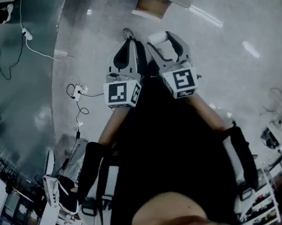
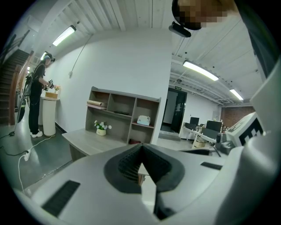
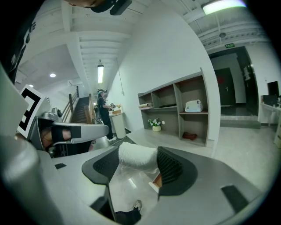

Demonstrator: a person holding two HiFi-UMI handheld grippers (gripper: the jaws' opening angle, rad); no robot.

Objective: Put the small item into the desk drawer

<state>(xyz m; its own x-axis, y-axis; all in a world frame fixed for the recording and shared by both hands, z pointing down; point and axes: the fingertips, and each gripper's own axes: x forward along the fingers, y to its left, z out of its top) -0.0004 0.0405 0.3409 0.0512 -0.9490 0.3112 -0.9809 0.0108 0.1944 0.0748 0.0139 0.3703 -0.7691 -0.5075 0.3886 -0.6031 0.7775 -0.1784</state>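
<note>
Already the item [image 3: 137,156], a small white roll, sits in the right gripper [image 3: 137,166], whose jaws are clamped on it; it appears to lie crosswise, its long axis running from one pad to the other. The left gripper [image 2: 140,163] has its jaws closed together on nothing. Both are held side by side in front of the person, close to the body and above bare floor, and both look toward the desk [image 3: 145,135] with its shelf [image 3: 175,110], which stands well apart ahead, so the right hand has to carry the roll forward. The empty left gripper looks free to work the drawer, though its jaws would have to part first. The drawer itself cannot be made out in any view: both gripper views show only the desk's top and shelf, with the front hidden behind the jaws. From the head, a brown shape [image 1: 152,4] lies at the desk's edge—whether that is the drawer I cannot tell.
</note>
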